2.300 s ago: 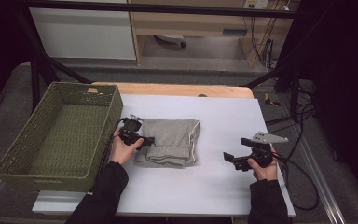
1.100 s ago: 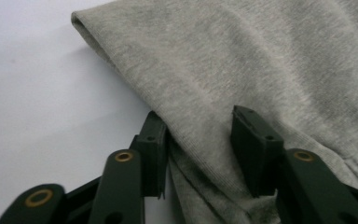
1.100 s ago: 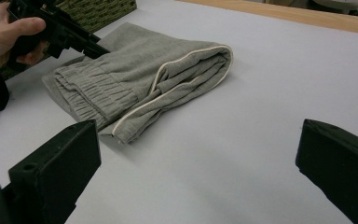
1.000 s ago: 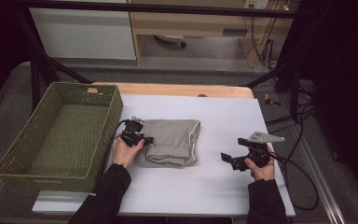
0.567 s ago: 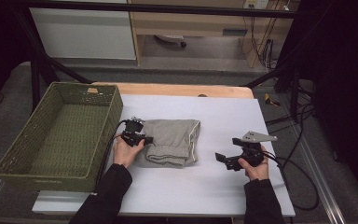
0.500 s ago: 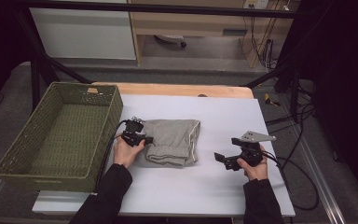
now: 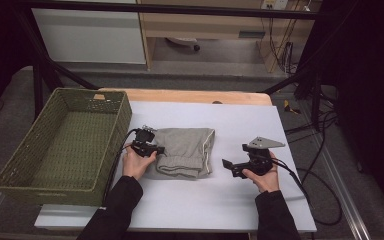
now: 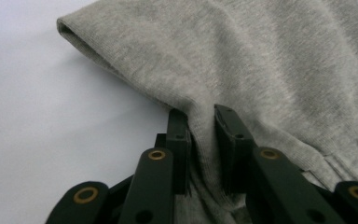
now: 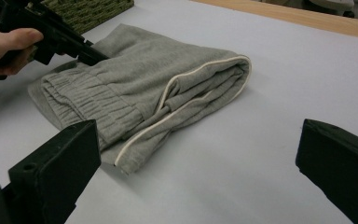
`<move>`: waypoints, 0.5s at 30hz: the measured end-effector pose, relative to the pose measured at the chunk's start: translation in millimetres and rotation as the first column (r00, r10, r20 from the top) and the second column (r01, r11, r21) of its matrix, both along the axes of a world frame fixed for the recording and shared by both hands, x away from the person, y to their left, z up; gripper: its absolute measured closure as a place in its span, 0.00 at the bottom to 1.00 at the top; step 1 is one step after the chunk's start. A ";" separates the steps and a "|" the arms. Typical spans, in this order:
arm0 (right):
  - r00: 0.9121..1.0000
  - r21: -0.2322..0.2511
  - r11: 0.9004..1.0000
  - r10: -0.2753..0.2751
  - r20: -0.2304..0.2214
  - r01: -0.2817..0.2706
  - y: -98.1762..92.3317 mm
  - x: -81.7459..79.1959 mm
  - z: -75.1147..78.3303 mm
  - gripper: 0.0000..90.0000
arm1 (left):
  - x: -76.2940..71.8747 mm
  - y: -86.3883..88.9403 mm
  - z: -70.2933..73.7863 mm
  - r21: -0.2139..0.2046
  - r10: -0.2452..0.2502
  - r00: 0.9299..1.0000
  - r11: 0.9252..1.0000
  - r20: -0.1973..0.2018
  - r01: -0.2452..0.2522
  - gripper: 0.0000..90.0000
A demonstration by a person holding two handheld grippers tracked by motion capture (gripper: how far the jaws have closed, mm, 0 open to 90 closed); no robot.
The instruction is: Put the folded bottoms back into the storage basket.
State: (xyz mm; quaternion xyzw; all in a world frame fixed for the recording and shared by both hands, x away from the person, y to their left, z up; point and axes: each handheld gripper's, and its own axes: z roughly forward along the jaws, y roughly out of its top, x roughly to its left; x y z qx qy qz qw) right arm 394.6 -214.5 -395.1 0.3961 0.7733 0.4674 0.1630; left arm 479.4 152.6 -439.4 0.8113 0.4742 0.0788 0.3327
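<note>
The left gripper (image 8: pixel 200 123), its jaws just closed, is pinched on the folded grey trousers (image 7: pixel 185 150) lying beside the basket (image 7: pixel 60 140), while the right gripper (image 7: pixel 231 168), jaws spread, is brought nearer the trousers, so a two-handed lift into the basket seems prepared.

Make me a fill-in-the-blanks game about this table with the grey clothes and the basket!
1. The left gripper pinches the folded ____ garment.
2. The woven basket is coloured ____.
3. The right gripper has its jaws ____, apart from the garment.
4. The garment lies on the ____ tabletop.

Missing words: grey; green; open; white
</note>
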 end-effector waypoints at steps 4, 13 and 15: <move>1.000 0.000 1.000 0.000 0.002 0.000 11.6 5.6 1.3 0.00 | 0.1 -1.5 0.7 0.014 -0.006 1.000 1.000 0.002 0.006 0.85; 1.000 -0.043 0.999 0.000 -0.003 -0.001 34.4 13.4 -3.4 0.00 | 0.2 -1.9 0.7 0.018 -0.013 1.000 1.000 0.005 0.013 0.85; 1.000 -0.050 0.999 -0.002 -0.006 0.001 38.7 15.7 -5.2 0.00 | 0.0 -2.5 0.7 0.021 -0.013 1.000 1.000 0.009 0.013 0.85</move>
